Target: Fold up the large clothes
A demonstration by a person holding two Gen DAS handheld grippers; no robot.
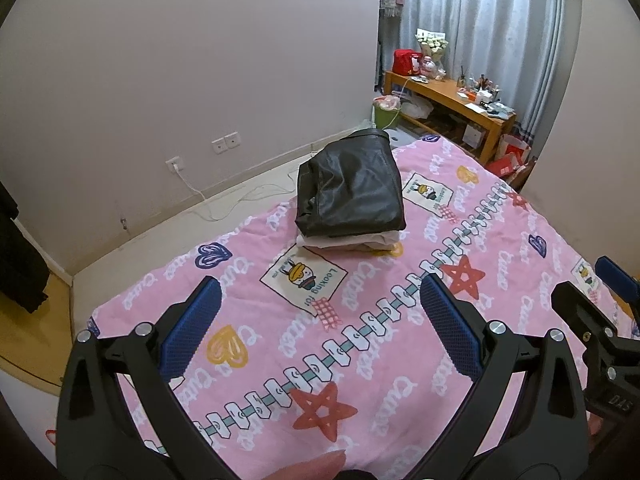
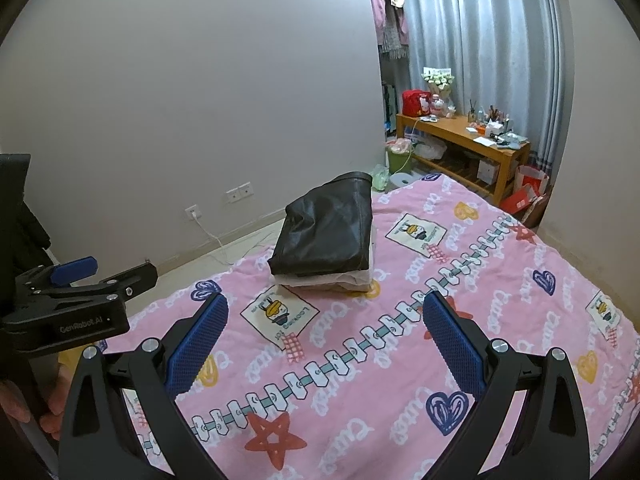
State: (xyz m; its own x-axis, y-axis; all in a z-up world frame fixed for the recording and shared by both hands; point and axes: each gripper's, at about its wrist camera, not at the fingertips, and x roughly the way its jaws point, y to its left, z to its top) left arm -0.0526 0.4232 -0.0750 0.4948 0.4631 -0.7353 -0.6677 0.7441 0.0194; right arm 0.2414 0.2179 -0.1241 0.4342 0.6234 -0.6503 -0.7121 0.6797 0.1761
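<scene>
Both tongs, left and right, apart and empty above near bed; folded black garment atop pale folded stack at far-left; next: fetch unfolded garment, spread flat, keep stack undisturbed.

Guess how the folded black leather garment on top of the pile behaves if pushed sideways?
The black leather garment looks glossy, so it would probably slide off the pale folded clothes rather than drag them. Its bulgy, creased folds suggest stiffish material, likely to spring open. Both the left gripper and right gripper are open and empty.
</scene>
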